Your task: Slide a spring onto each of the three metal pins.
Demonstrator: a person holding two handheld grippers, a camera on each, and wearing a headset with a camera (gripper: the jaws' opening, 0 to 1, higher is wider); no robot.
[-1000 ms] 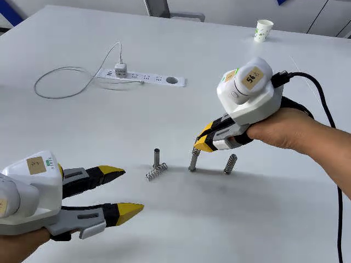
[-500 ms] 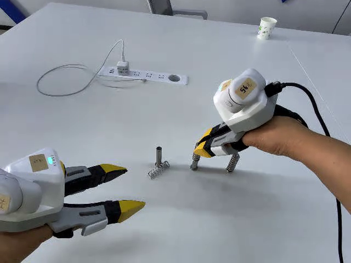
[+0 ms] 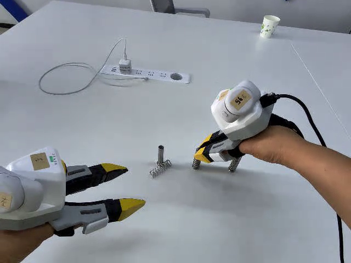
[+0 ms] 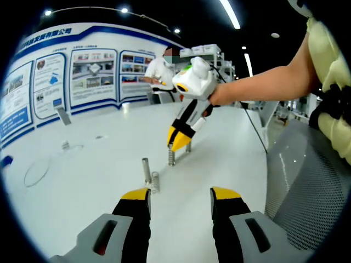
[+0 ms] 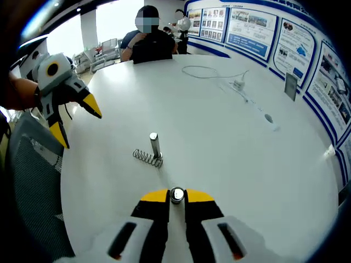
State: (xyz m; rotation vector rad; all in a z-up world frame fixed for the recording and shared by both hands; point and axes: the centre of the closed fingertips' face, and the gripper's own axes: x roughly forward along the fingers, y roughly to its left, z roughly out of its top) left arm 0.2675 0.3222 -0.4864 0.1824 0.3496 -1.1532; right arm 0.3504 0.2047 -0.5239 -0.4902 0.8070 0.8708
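White table (image 3: 263, 219); wall display panels (image 5: 258, 27) appear in right gripper view. Left gripper (image 3: 135, 187) jaws apart; right gripper (image 3: 201, 156) clamps middle pin (image 5: 176, 195).

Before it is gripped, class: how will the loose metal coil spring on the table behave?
Lying on its side, the small metal coil spring probably rolls if nudged. Its thin open coils look light and likely squash when pinched.

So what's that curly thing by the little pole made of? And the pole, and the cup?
The loose spring looks like thin steel wire: grey, shiny coils. The bare pin beside it seems metal too, smooth and bright on top. The cup looks like matte white paper with green print, though too far to be sure.
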